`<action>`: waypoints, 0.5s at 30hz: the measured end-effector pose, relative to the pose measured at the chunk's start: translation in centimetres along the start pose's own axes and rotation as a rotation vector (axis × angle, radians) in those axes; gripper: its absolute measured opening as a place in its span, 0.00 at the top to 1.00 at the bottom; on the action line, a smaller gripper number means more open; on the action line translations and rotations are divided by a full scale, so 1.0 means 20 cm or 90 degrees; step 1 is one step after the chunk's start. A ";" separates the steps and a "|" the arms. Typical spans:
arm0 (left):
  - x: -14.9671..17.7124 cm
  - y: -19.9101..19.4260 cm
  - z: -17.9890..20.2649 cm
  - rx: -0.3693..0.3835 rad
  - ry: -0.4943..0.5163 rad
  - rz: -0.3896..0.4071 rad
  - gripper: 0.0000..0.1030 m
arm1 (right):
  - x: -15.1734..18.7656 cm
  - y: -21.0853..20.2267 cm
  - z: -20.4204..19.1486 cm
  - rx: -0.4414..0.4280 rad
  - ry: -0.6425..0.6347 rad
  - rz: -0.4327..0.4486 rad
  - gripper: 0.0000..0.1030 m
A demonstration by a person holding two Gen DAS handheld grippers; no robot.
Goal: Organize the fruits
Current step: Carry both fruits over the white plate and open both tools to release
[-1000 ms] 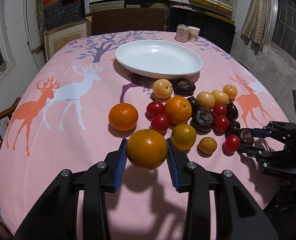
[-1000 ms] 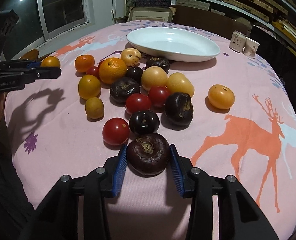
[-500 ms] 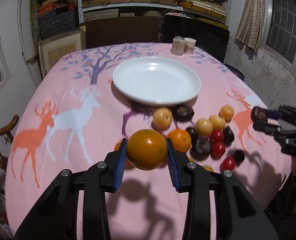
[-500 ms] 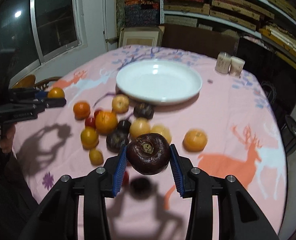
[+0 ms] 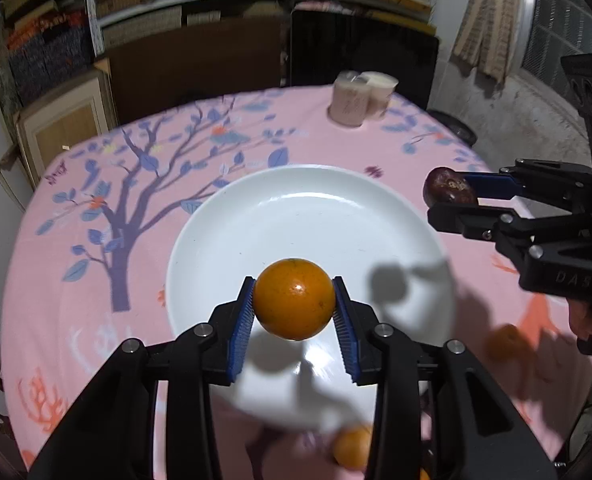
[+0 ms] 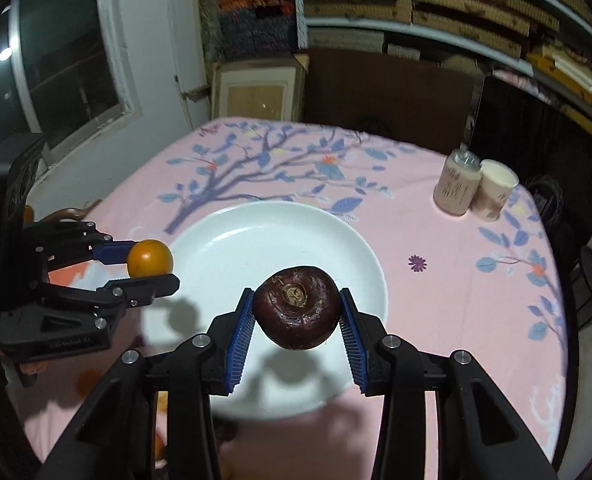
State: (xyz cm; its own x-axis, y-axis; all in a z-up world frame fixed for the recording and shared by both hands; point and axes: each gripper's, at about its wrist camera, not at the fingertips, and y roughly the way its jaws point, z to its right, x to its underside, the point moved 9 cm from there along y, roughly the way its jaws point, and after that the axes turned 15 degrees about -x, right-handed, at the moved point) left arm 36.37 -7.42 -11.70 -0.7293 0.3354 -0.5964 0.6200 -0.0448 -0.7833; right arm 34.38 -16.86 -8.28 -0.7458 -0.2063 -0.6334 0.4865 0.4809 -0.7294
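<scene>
Plainly, the sorting has barely begun: the white plate [image 5: 308, 240] lies bare, nothing resting in it, and both claws hang over it with fruit held.

The left claw [image 5: 294, 312] is clenched on an orange [image 5: 294, 299], its blue pads pressed against the fruit's two sides. The orange sits in the air over the near half of the plate, its shadow falling on the near rim. The right claw [image 6: 296, 316] is likewise clenched, on a dark purple-brown fruit [image 6: 296, 312] with a stem scar facing up; it hangs above the near right part of the plate. Seen from the left wrist, that fruit [image 5: 450, 192] is just past the plate's right edge, so how far it is inside the rim depends on the view and I cannot tell exactly.

Neither fruit touches the plate. Judging by this, the first two pieces are about to be set down, and lowering and releasing them is what comes next.

Much is left. Nearer than the plate, at the bottom of the left wrist view, blurred orange fruits [image 5: 352, 450] lie on the pink bench [image 5: 76, 320], with another [image 5: 504, 346] off the plate's near right side. How many remain there cannot be counted from these views. Beyond the plate, two small cups [image 6: 472, 192] stand at the far side, apart from the work.
</scene>
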 end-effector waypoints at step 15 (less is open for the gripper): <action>-0.06 0.50 -0.01 -0.044 0.021 -0.054 0.34 | -0.05 0.52 0.15 0.057 -0.027 -0.044 0.58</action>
State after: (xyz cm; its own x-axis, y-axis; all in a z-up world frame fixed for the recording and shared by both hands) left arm 43.46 -8.00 -18.78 -0.7710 0.3658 -0.5212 0.5753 0.0492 -0.8165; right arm 41.45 -14.31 -16.01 -0.7605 -0.2730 -0.5891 0.4744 0.3859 -0.7912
